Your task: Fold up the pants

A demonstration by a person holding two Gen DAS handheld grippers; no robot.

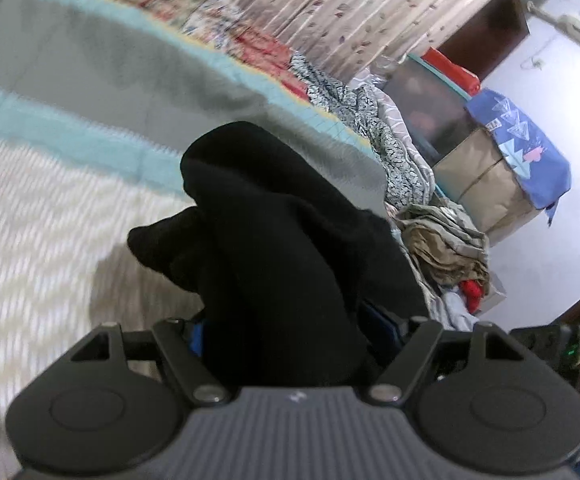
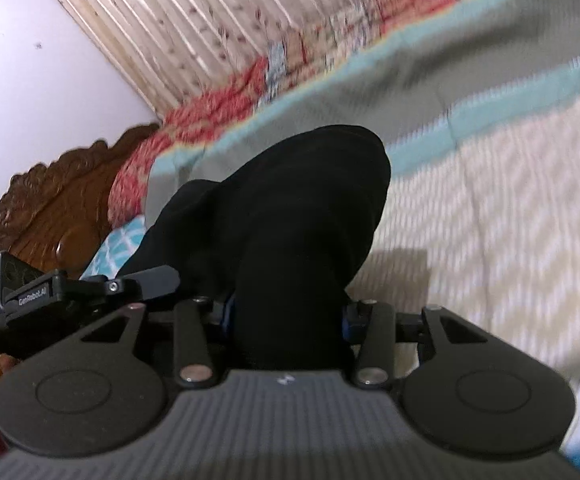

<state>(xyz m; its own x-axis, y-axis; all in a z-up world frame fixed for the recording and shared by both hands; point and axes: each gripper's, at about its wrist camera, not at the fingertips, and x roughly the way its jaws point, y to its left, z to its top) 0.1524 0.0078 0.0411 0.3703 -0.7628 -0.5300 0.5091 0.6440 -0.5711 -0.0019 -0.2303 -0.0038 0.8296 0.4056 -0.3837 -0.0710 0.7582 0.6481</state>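
Left wrist view: one left gripper (image 1: 286,340), its two fingers closed in on a thick bunch of one pair of black pants (image 1: 274,240); fingertips buried in the cloth. The pants hang bunched in front of the camera, above the bedspread (image 1: 50,208) (cream, grey and teal bands; blurred). Behind: one floral curtain (image 1: 330,12), one cardboard box (image 1: 486,176) under one blue cloth (image 1: 526,140), one heap of crumpled clothes (image 1: 446,248) at the bed edge.

Right wrist view: one right gripper (image 2: 286,320), two fingers likewise clamped on the same black pants (image 2: 290,220), held bunched over the bedspread (image 2: 490,208). One carved wooden headboard (image 2: 50,200) at left, one black tracker device (image 2: 14,300) just beside the gripper.
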